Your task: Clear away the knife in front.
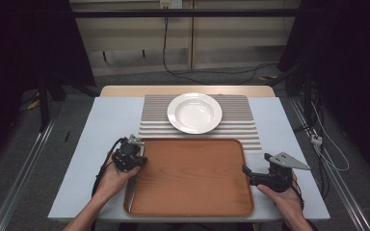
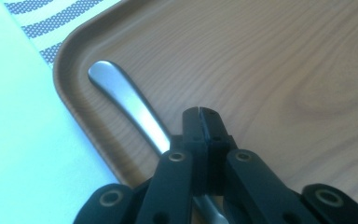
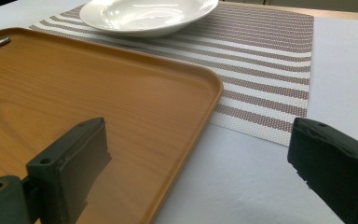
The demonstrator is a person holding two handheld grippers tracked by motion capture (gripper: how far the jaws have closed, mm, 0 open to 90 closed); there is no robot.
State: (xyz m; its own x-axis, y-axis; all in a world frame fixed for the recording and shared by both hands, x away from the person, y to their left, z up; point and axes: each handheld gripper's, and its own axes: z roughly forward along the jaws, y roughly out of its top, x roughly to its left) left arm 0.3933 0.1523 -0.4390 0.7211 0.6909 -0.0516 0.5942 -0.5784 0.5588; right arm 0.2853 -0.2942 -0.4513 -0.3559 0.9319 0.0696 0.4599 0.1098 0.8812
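A: Where's the utensil (image 2: 130,105)?

B: Lower left of the left gripper view, lying in the tray (image 2: 284,70) along its left edge, metal handle end pointing to the upper left. In the high view it's the thin strip at the tray's left edge (image 1: 131,192).

A: And the left gripper (image 1: 142,159)?

B: Its jaws are pressed together, tips meeting right above the handle. Whether they pinch the metal or just sit over it, I can't tell; the handle passes under the linkage. It comes in low and along the edge, probably because a flat handle against a tray wall leaves little room to get under.

A: The right gripper (image 1: 245,169)?

B: Jaws wide apart, nothing between them. In the right gripper view one jaw hangs over the tray's right rim, the other over the table (image 3: 261,186). I'd guess it's there to steady the tray.

A: Where would the utensil go?

B: Likely beside the plate (image 1: 194,112) on the striped mat (image 1: 241,126), upper centre of the high view.
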